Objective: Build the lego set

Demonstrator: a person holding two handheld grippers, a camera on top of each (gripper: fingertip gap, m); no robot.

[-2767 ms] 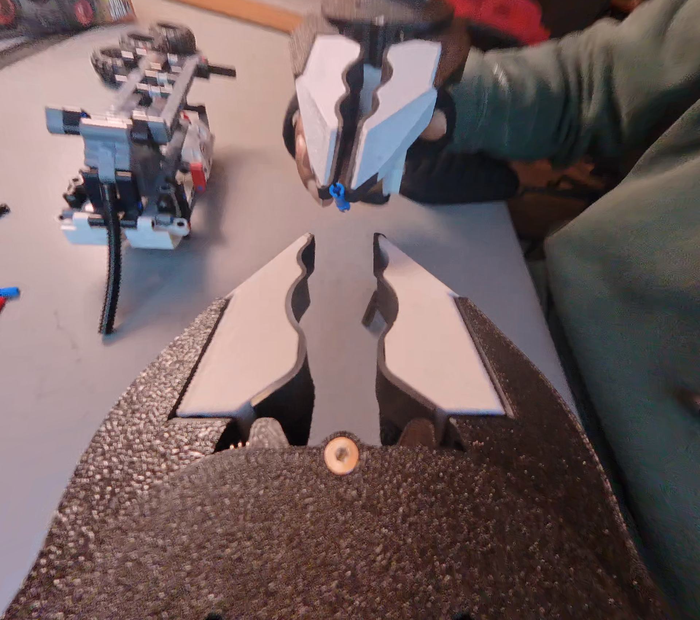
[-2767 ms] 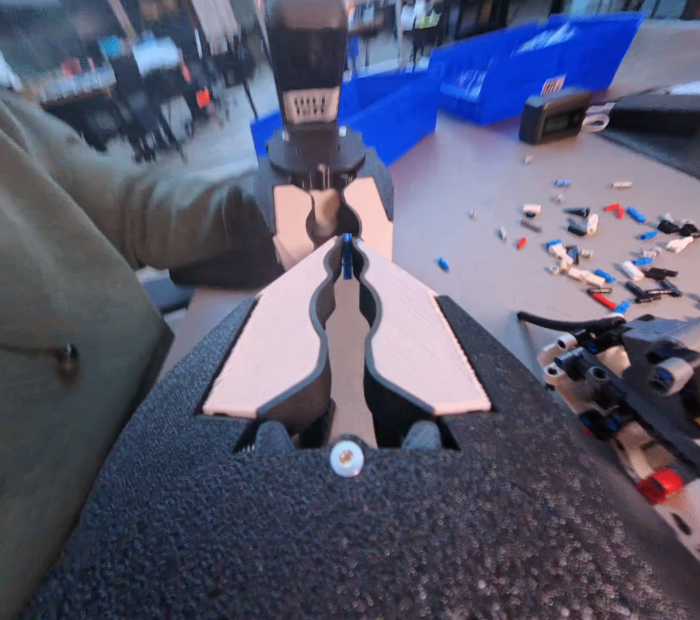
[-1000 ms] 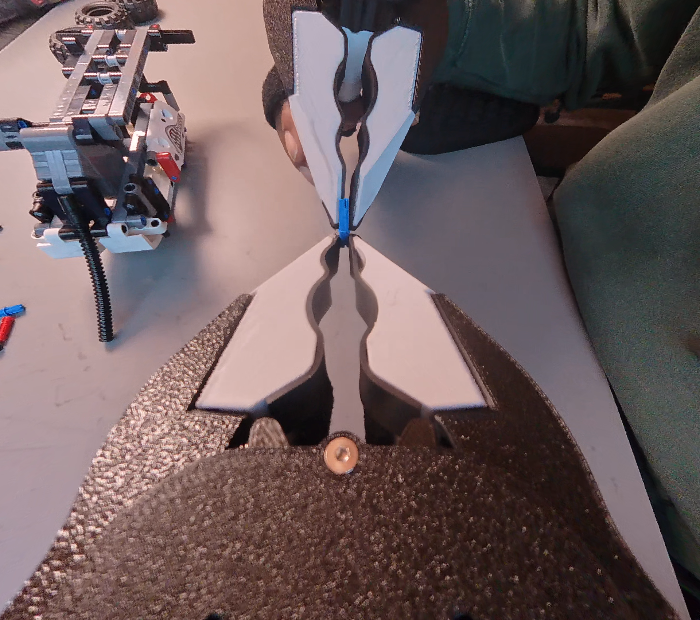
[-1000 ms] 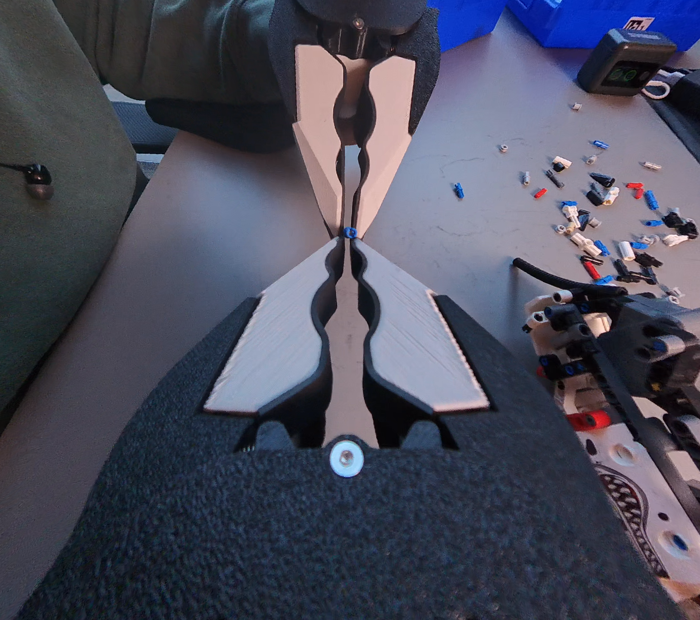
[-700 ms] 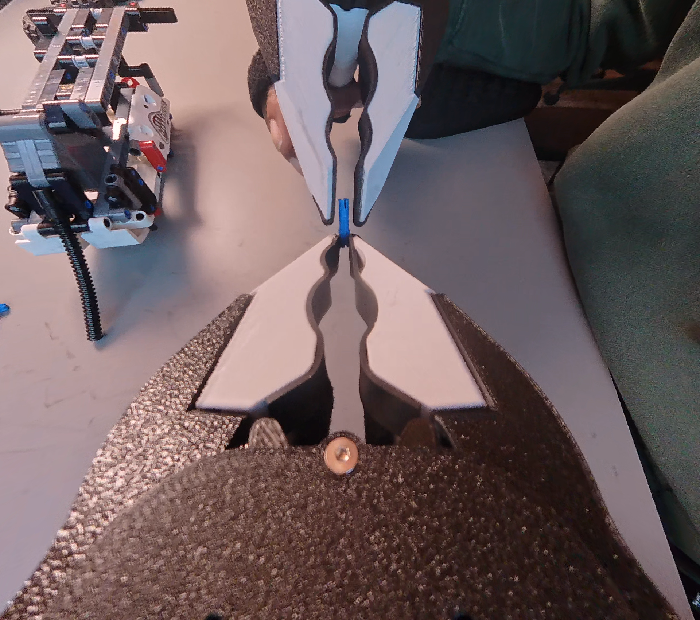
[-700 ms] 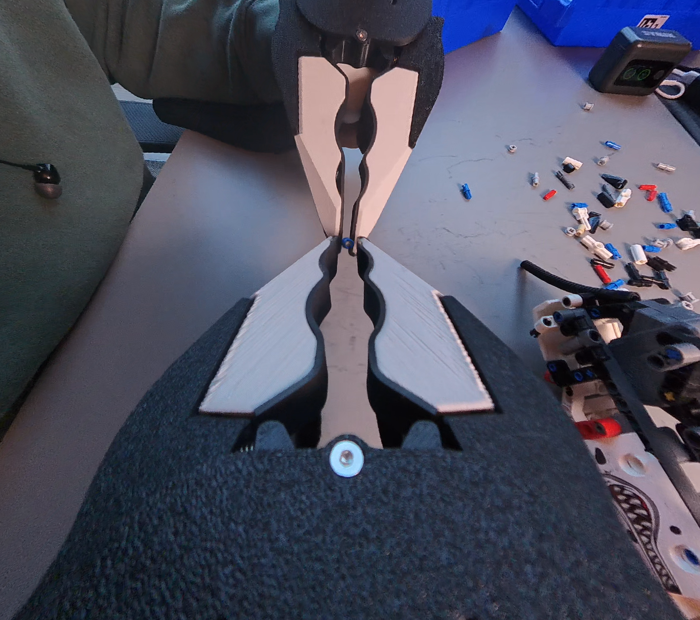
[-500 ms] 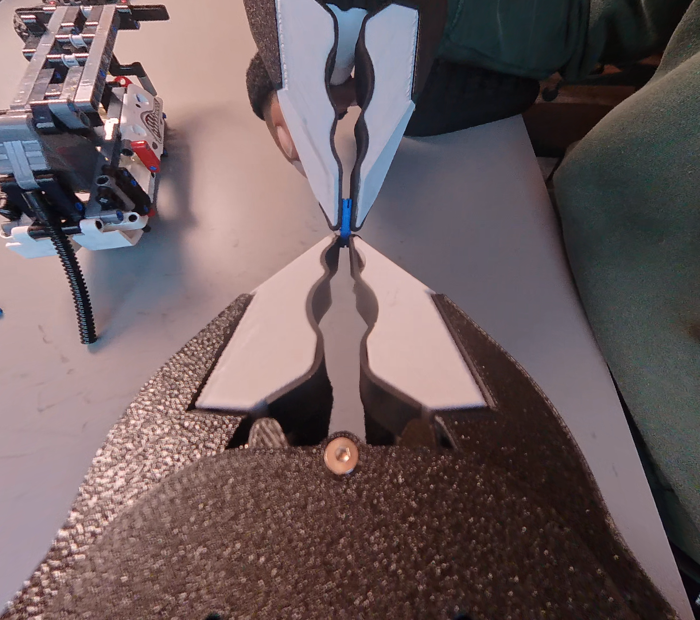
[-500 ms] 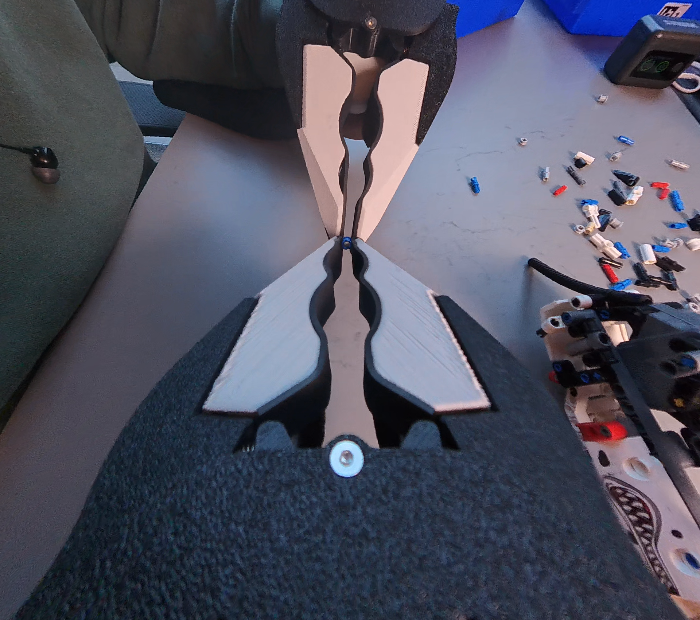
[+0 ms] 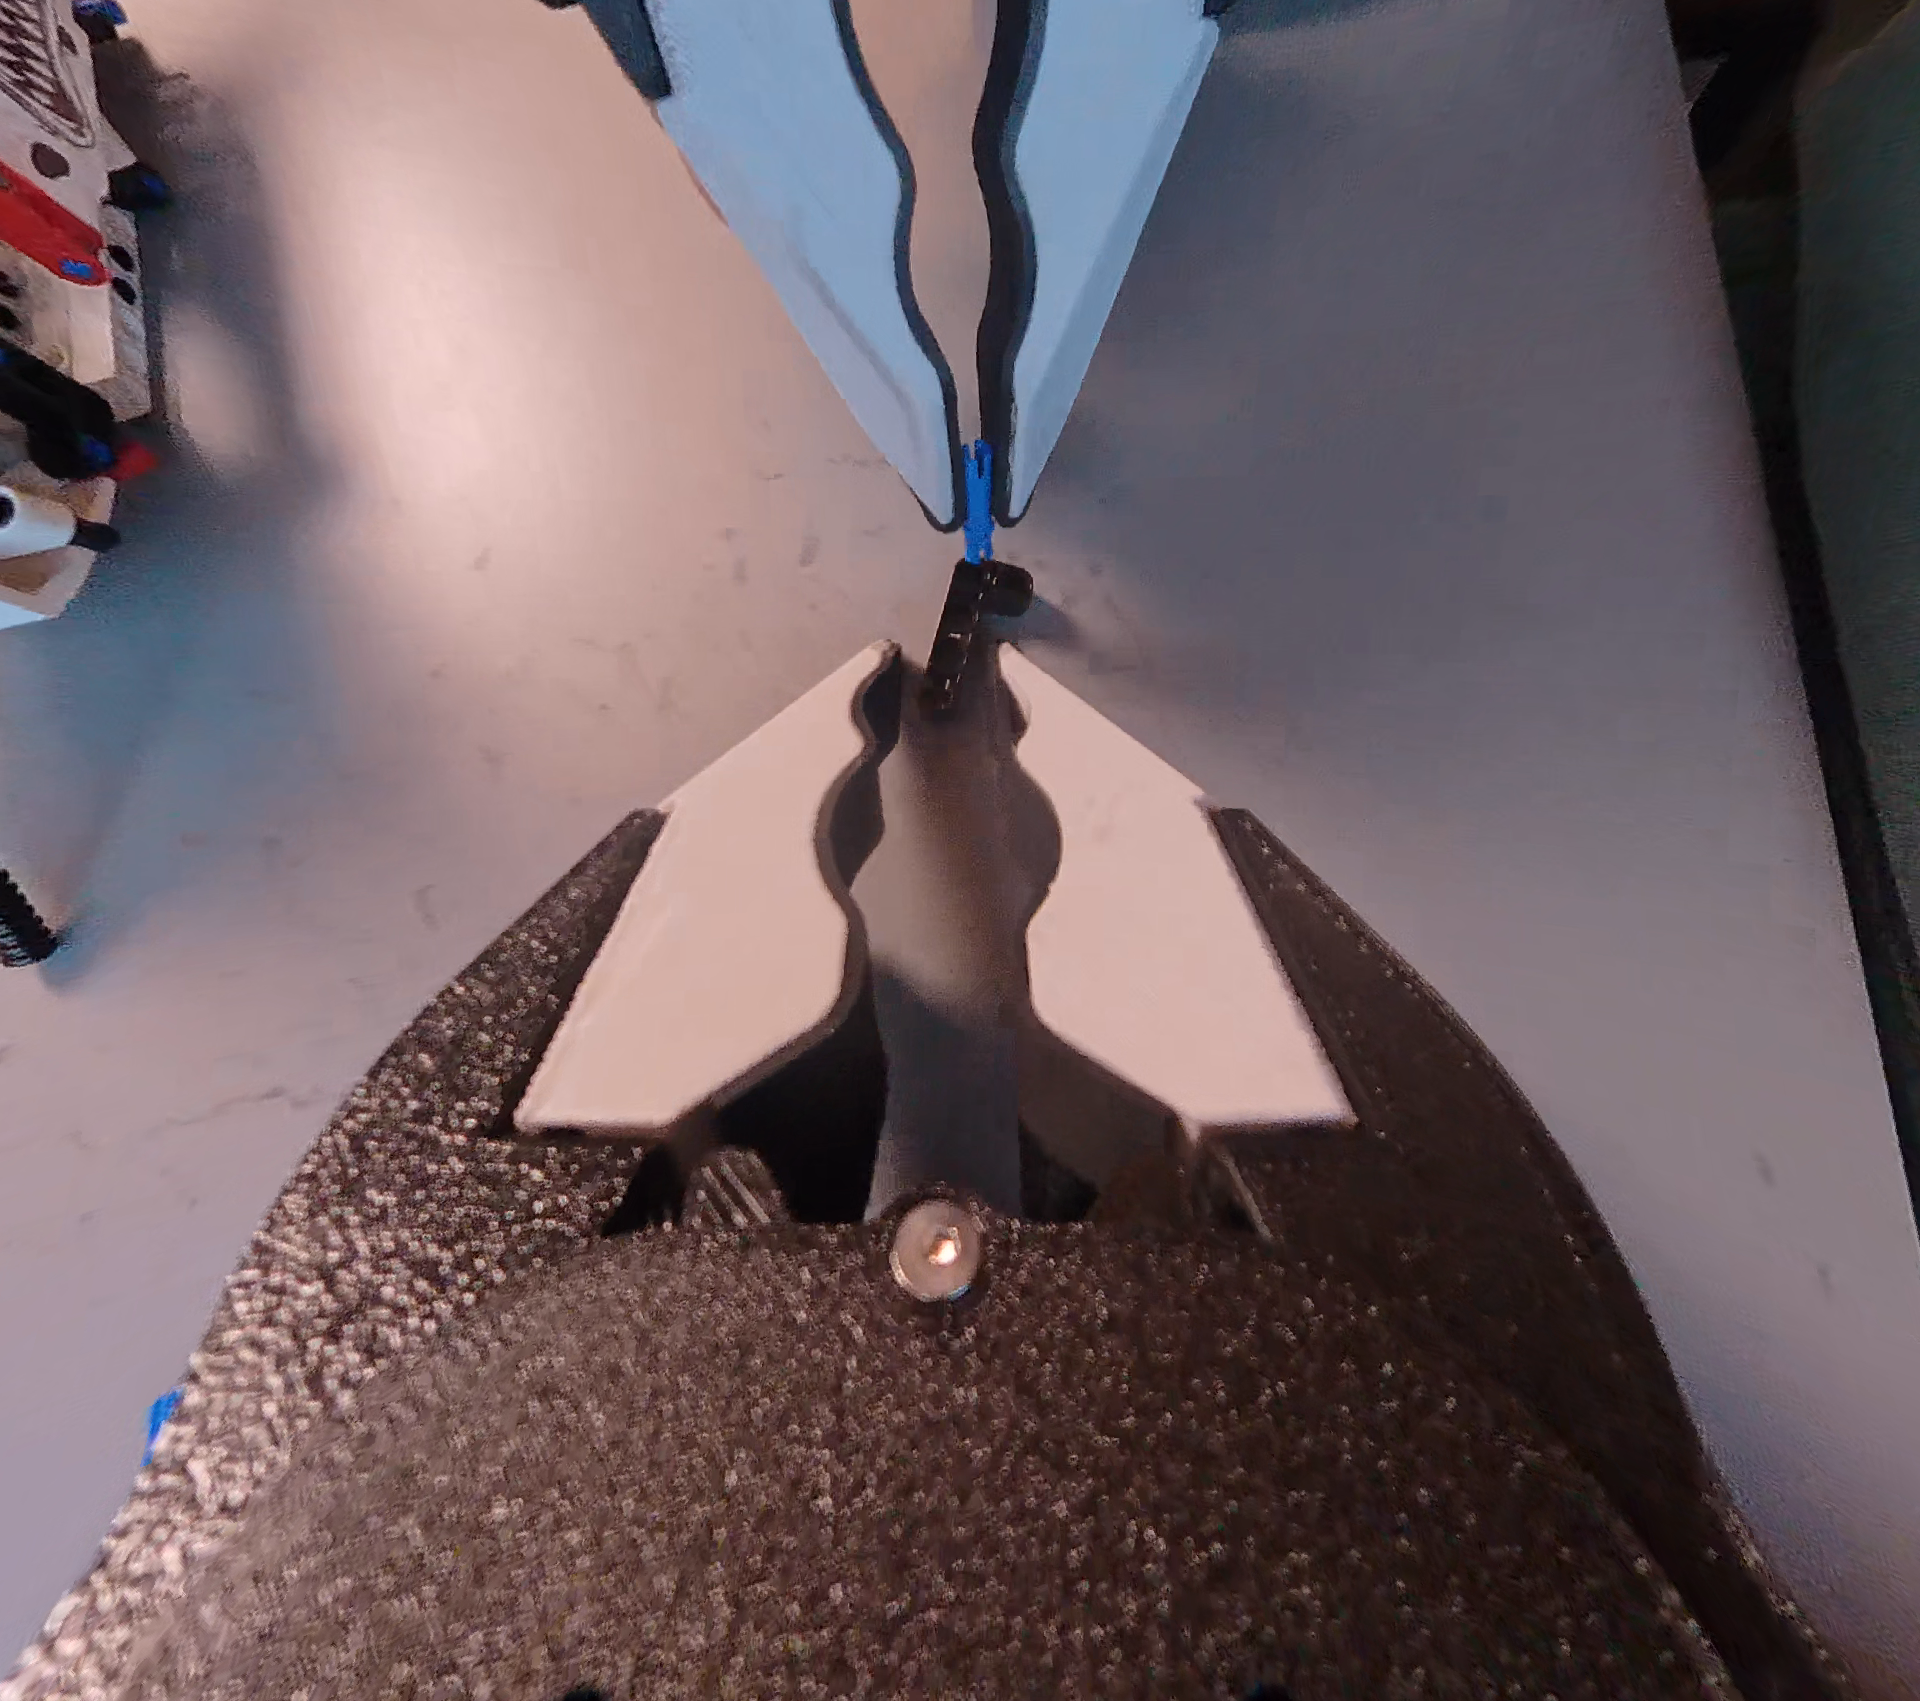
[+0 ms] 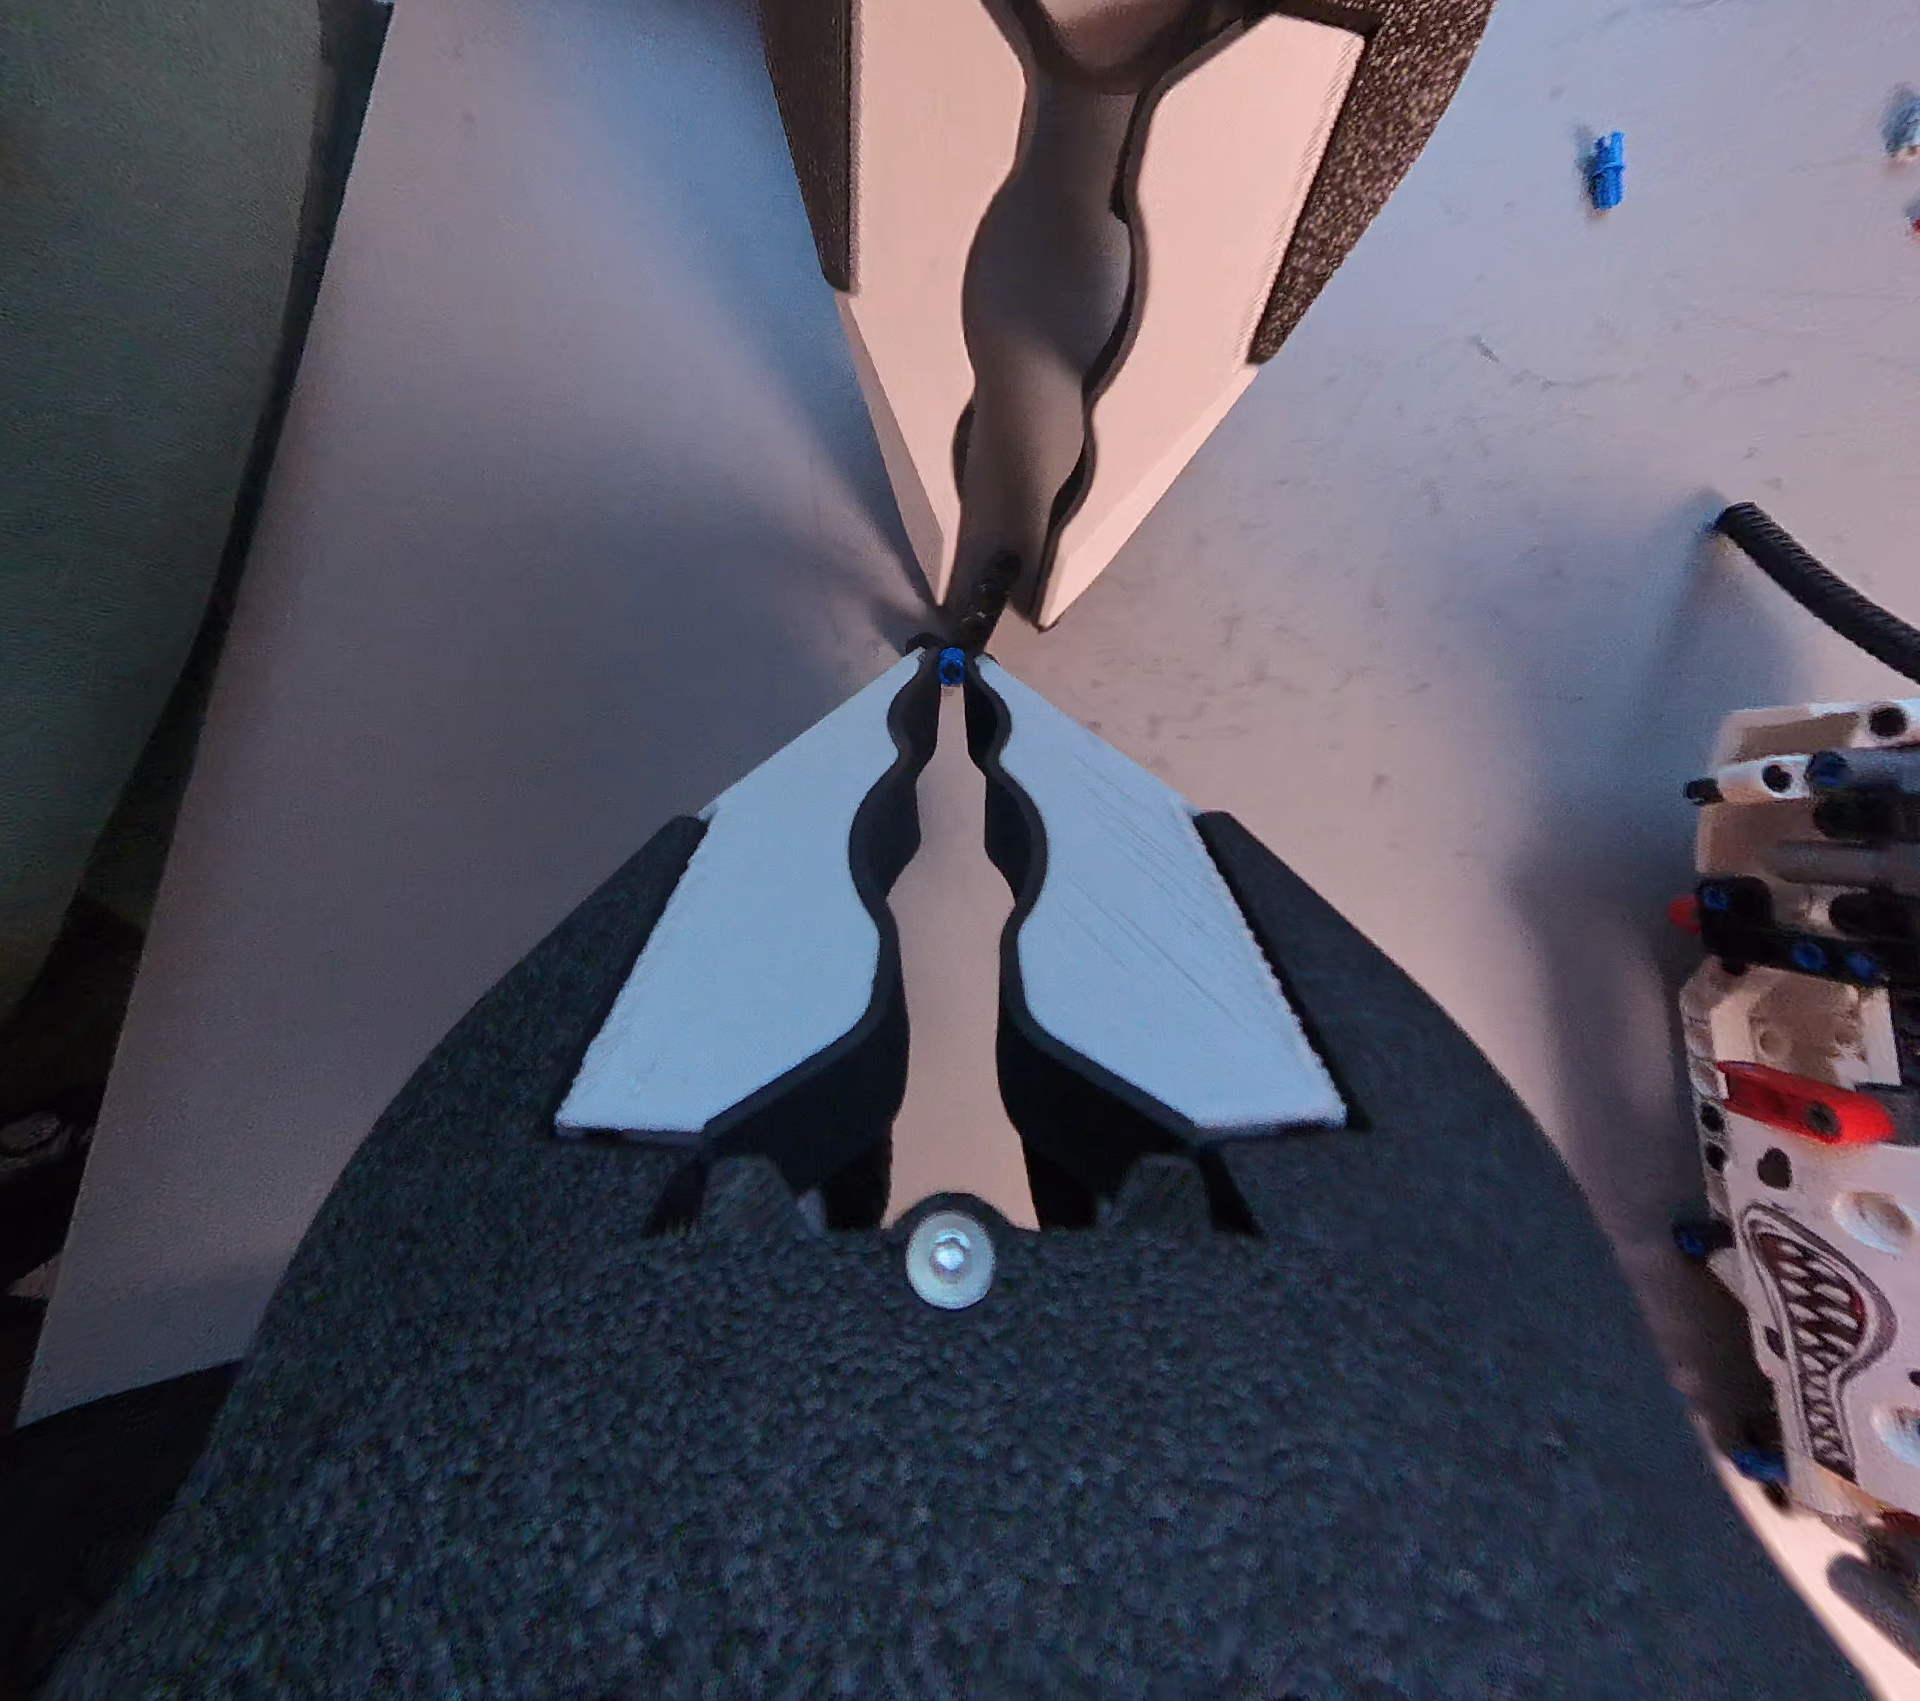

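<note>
My left gripper point(image 9: 943, 659) is shut on a small black lego beam point(image 9: 961, 633) held at its fingertips, just above the grey table point(image 9: 416, 612). My right gripper point(image 9: 977, 519) faces it tip to tip and is shut on a small blue pin point(image 9: 977, 488). The pin's end sits right at the top end of the black beam. In the right wrist view my right gripper point(image 10: 948, 669) pinches the blue pin point(image 10: 949, 667), and the left gripper point(image 10: 992, 612) holds the black beam point(image 10: 987, 586) just beyond it.
The half-built lego truck point(image 10: 1818, 976) with a black ribbed hose point(image 10: 1808, 581) stands to the right of my right gripper; it shows at the left edge in the left wrist view point(image 9: 52, 249). A loose blue pin point(image 10: 1605, 168) lies farther out. A person's green clothing point(image 10: 125, 301) borders the table edge.
Earlier both grippers pinched the blue pin together. Now the left has let go of it and grips a black beam; the right keeps the pin. Both are lower, close to the table.
</note>
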